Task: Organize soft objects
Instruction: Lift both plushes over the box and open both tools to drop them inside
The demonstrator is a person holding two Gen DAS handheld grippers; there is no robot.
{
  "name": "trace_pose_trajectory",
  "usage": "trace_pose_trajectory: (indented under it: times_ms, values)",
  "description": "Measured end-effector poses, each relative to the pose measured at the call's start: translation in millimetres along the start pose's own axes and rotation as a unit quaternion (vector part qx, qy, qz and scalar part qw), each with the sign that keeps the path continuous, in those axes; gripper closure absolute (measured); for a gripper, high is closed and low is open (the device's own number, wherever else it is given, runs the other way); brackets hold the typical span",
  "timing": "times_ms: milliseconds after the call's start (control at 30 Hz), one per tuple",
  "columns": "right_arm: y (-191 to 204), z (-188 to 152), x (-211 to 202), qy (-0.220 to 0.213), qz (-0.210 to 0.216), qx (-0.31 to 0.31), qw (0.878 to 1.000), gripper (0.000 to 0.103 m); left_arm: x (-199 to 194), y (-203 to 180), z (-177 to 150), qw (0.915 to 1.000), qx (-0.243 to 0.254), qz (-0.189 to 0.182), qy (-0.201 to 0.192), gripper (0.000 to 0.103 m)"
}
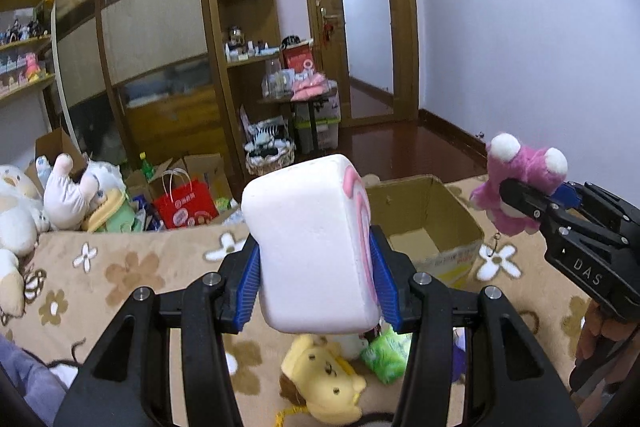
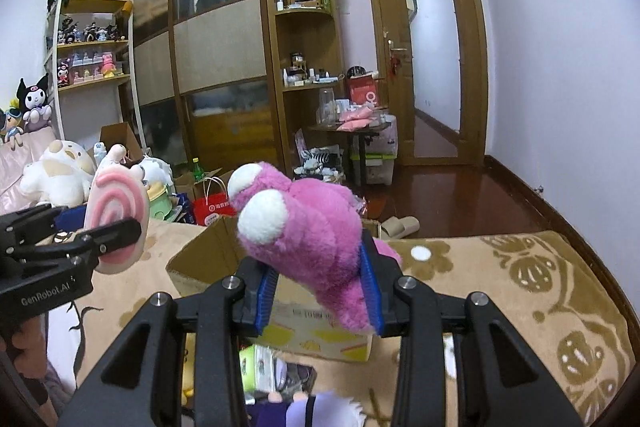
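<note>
My left gripper (image 1: 316,283) is shut on a white squishy block with a pink swirl end (image 1: 308,243), held in the air above the flowered blanket. From the right wrist view the same swirl block (image 2: 118,215) shows at the left in the left gripper (image 2: 120,231). My right gripper (image 2: 320,291) is shut on a pink plush bear with white ears (image 2: 304,231). In the left wrist view that bear (image 1: 520,183) hangs at the far right in the right gripper (image 1: 532,199). An open cardboard box (image 1: 460,223) stands on the blanket between and beyond both grippers.
A yellow plush dog (image 1: 324,383) and a green packet (image 1: 386,355) lie on the beige flowered blanket (image 1: 132,275) below the left gripper. White plush toys (image 1: 24,211), a red paper bag (image 1: 186,205) and boxes crowd the far left. Wardrobe, shelves and door stand behind.
</note>
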State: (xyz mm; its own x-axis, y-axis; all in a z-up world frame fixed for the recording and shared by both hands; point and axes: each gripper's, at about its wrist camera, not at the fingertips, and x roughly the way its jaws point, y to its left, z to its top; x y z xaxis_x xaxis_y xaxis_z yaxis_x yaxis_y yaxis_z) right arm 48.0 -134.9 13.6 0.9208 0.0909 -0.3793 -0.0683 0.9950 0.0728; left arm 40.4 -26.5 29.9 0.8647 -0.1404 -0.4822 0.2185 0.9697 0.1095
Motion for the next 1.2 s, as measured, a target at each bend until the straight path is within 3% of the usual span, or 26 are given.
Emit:
trace_pose_trajectory:
  times_ms: [200,433,867,1200]
  values:
    - [-2.0,12.9,16.0,-0.018,0.006,0.001,1.0,0.064,19.6,2.6,18.4,0.9999,0.008,0.004,-0.014,0.054]
    - [-6.6,21.6,38.6,-0.03,0.021,0.018,0.999,0.063,57.1,8.7,21.1,0.9999,0.002,0.009,0.005,0.054]
    - [-0.4,-7.3,92.4,0.031,0.047,0.021,0.998,0.061,109.9,5.5,-0.9,0.9974,0.016,-0.007,0.069,0.053]
    - [-4.9,-21.0,106.7,0.066,0.053,0.032,0.996,0.058,124.7,4.9,-10.4,0.9953,0.018,-0.01,0.095,0.043]
